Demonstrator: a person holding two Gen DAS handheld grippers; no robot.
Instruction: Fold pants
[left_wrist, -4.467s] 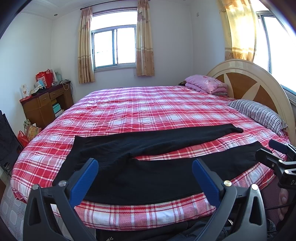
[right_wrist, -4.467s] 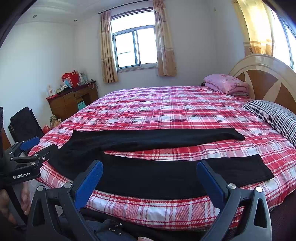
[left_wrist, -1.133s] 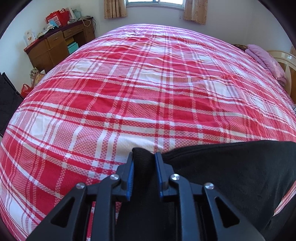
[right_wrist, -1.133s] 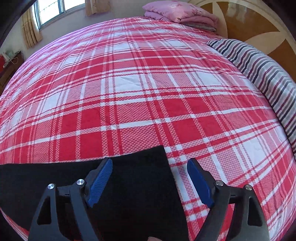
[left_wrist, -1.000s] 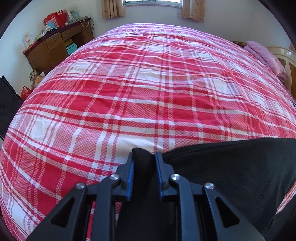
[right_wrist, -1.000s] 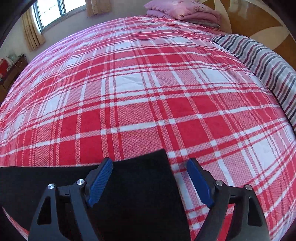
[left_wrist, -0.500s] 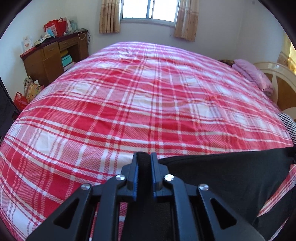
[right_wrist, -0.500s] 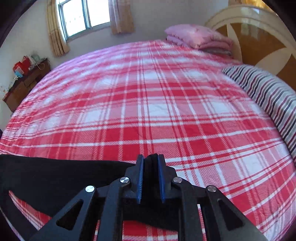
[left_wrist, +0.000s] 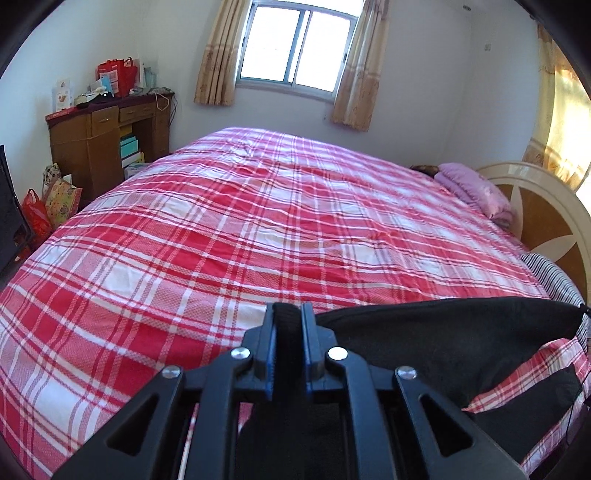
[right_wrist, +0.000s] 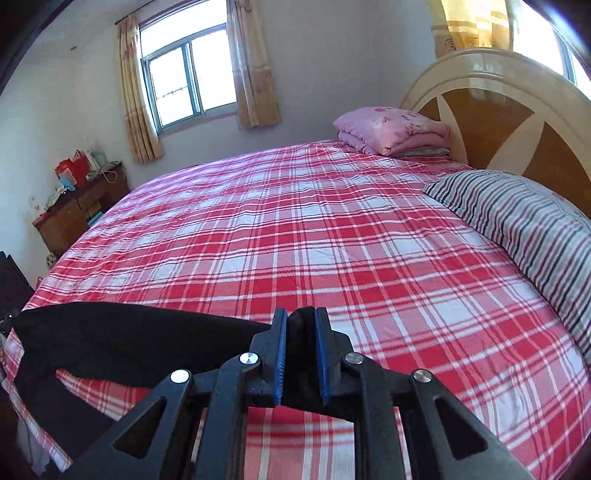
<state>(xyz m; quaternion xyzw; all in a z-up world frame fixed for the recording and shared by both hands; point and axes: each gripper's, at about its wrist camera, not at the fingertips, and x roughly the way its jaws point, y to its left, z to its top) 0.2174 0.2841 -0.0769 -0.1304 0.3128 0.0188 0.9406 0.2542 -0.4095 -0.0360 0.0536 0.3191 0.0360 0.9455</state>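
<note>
Because the black pants (left_wrist: 454, 332) hang as a slack span between the two grippers, with only a bunched edge pinched at each end, the main risk is a corner slipping free while the cloth is carried. The pants sit at the near edge of the bed (left_wrist: 258, 229), one leg lifted off the red plaid cover and a lower part lying near the right in the left wrist view. The left gripper (left_wrist: 288, 317) has its jaws closed on a thick roll of the black fabric. The right gripper (right_wrist: 300, 325) has just been closing its jaws, and dark cloth is now clamped between its blue pads. If either hold is only on the outer layer, the inner layer could sag and the fold would land uneven. Pulling the hands apart too hard could drag the fabric out of the jaws; letting them drift together would drop the middle into a wrinkle on the plaid. The striped pillow (right_wrist: 517, 221) at the far right and the pink folded blanket (right_wrist: 391, 129) near the headboard (right_wrist: 498, 107) lie well apart from the pants.
</note>
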